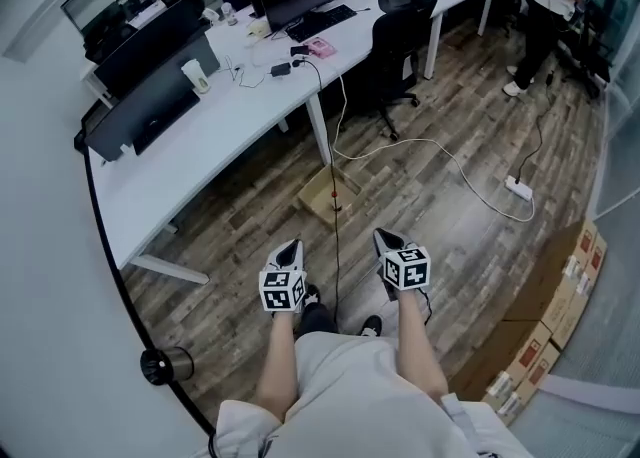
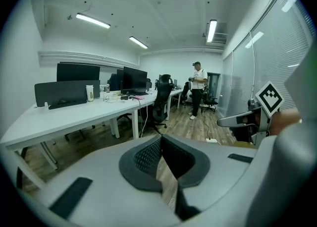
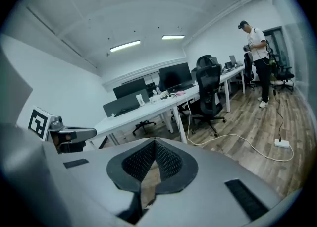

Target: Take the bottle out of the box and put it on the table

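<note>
Apparently the task is only at its very beginning, and nothing is taken yet. The person stands on the wooden floor and holds both grippers in front of the body, pointing a little downward. The left gripper (image 1: 290,246) has its fingers (image 2: 146,155) closed together with nothing between them. The right gripper (image 1: 386,238) looks the same in its own view, its fingers (image 3: 171,160) meeting at the tips and holding nothing.

The box (image 1: 312,198) is an open cardboard one. It lies on the floor ahead of the person, just beside a leg of the long white desk (image 1: 215,131) and well apart from both grippers. A thin dark cable (image 1: 335,246) comes down from the desk, passes over the box and runs on between the two grippers. The bottle itself I cannot make out. In the head view the inside of the box is too small to read, so I only suppose it lies in there.

The step in hand, in my judgement, is the approach to the box. The next move calls for going forward and bending down to it, opening one pair of fingers wide, and lowering them into the box around the bottle. The cable over the box could get in the way and should be avoided. After the grasp, the bottle must be lifted out and set upright on a bare part of the desk.
</note>
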A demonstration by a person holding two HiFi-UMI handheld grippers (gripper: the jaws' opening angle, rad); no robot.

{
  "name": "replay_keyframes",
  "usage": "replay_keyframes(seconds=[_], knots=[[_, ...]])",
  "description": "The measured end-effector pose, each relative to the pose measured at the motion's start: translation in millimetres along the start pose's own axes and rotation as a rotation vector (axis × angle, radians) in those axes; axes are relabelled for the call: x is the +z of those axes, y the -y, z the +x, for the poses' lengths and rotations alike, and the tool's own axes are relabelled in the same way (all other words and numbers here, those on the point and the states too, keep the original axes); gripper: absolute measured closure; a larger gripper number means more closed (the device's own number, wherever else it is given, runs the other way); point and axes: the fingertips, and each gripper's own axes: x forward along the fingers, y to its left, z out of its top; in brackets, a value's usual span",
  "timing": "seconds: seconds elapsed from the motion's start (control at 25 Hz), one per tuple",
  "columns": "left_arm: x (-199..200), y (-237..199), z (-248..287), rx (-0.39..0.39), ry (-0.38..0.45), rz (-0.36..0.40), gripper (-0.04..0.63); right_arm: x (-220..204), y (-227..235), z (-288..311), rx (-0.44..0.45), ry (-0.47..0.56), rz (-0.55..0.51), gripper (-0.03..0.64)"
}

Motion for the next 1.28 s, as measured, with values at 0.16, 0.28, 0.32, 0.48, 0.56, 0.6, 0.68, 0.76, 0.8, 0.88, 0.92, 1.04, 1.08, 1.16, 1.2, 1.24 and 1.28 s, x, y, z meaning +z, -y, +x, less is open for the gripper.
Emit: replay_keyframes(seconds=[0.16,0.28,0.32,0.48,0.56,0.6,0.68,0.76,0.8,0.88,0.92,1.04,1.08,1.16,1.2,1.24,1.28], knots=[[-1.1,-17.5,2.6,0.008,-0.013,-0.009,0.58,0.2,-2.7,16.1,-0.005,0.001,0.019,0.578],[2.0,-31.6,11.6,0.003,-0.017,-0.016,0.58,2.4,-4.2,31.0,-0.014,-0.005,0.035,0.578],[4.7,-37.1,16.4,-0.002,-0.018,-0.017,0.58,4.4,-4.9,36.9,-0.019,-0.01,0.036,0.578],[16.0,-64.6,36.9,-0.017,-0.02,-0.03,0.58,11.0,-8.5,62.3,-0.037,-0.029,0.041,0.578],[21.8,-76.0,48.8,-0.028,-0.022,-0.039,0.58,14.7,-6.8,72.1,-0.052,-0.038,0.042,0.578],[25.8,-81.0,55.7,-0.034,-0.019,-0.045,0.58,17.4,-4.6,76.5,-0.061,-0.042,0.041,0.578],[35.4,-91.2,71.3,-0.049,-0.01,-0.056,0.58,24.5,0.4,86.5,-0.081,-0.048,0.039,0.578],[45.0,-101.9,87.7,-0.069,-0.006,-0.059,0.58,32.0,4.8,98.4,-0.104,-0.053,0.041,0.578],[49.4,-107.2,96.1,-0.082,-0.008,-0.055,0.58,35.9,6.4,105.2,-0.116,-0.054,0.045,0.578],[58.2,-117.9,113.8,-0.109,-0.013,-0.038,0.58,44.9,8.8,120.3,-0.141,-0.056,0.051,0.578],[62.1,-123.8,122.8,-0.122,-0.016,-0.032,0.58,49.7,9.4,128.7,-0.151,-0.057,0.052,0.578],[69.4,-147.5,144.5,-0.149,-0.034,-0.028,0.58,60.6,4.1,158.0,-0.165,-0.066,0.051,0.578],[70.6,-156.2,149.7,-0.152,-0.04,-0.026,0.58,63.0,0.4,167.5,-0.164,-0.069,0.049,0.578],[74.4,-171.8,160.3,-0.159,-0.043,-0.024,0.58,68.3,-5.0,183.8,-0.164,-0.068,0.045,0.577],[77.4,-178.2,166.2,-0.165,-0.041,-0.024,0.58,71.3,-6.0,190.4,-0.169,-0.064,0.044,0.577],[80.5,-183.1,172.1,-0.173,-0.037,-0.024,0.58,74.2,-6.0,196.0,-0.176,-0.058,0.043,0.577],[83.3,-187.1,177.6,-0.183,-0.033,-0.023,0.58,76.4,-5.8,201.0,-0.184,-0.053,0.044,0.577]])
